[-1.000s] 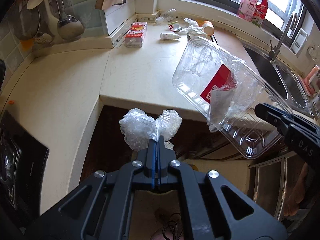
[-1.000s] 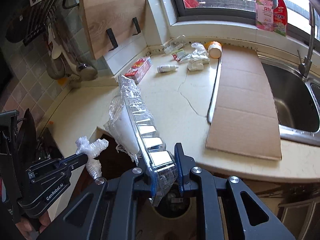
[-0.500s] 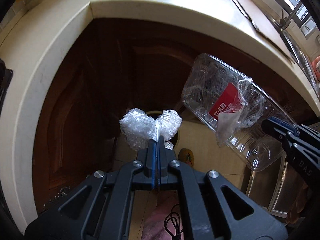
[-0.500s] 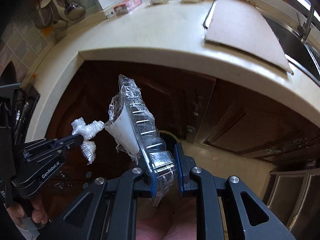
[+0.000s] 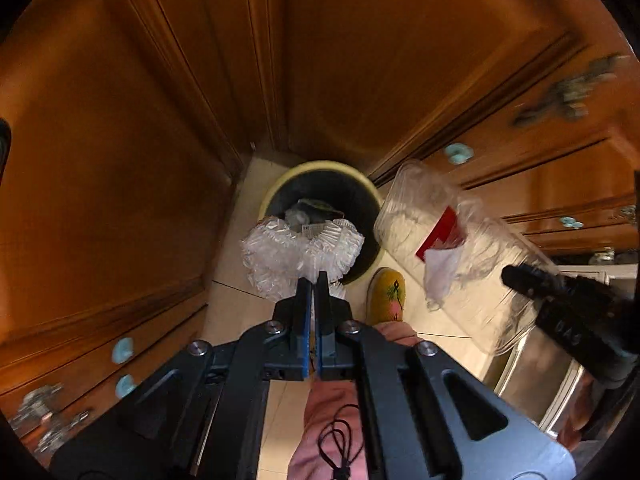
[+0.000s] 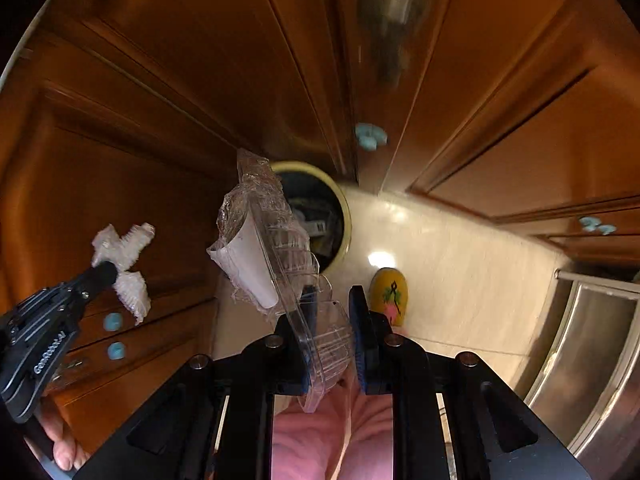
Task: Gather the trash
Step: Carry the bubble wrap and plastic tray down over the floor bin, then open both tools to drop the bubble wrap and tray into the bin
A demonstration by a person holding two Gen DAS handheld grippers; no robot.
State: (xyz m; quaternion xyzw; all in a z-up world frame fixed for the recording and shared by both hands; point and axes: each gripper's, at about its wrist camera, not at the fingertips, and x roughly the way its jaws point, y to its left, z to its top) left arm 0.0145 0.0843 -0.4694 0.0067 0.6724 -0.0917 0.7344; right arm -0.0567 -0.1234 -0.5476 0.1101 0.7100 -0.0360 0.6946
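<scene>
Left tool (image 5: 316,280): clenched fully on a crumpled wad of clear plastic wrap (image 5: 296,254), which is pinched at its lower edge and bulges out beyond the fingertips. The tool is pointed down at the floor.

Right tool (image 6: 332,300): clamped on the rim of a clear plastic tray (image 6: 288,248), with a wall of the tray caught between the pads. A white paper label and loose film are seen clinging to the tray.

Trash bin (image 5: 320,196): a round bin with a yellow rim and a dark liner, set on the pale tiled floor in the corner where the wooden cabinet doors (image 5: 120,120) meet. Some rubbish is already seen inside.

Position of the wrap: held above the near edge of the bin mouth, as judged from the left wrist view.

Position of the tray: held beside the bin, over its rim towards the right tool's side; in the right wrist view part of the bin mouth is covered by it.

Tray axis: the long axis runs away from the right tool towards the cabinets, with the tray turned on edge and its far end pointed at the bin.

Step in hand: both pieces are judged to be carried to the bin for dropping.

Next move: each piece would need to be centred over the opening and then let go; the tray, being long, is judged likely to catch on the rim unless tipped end-first.

Nearby: a yellow slipper (image 5: 387,292) lies on the floor just beside the bin.
</scene>
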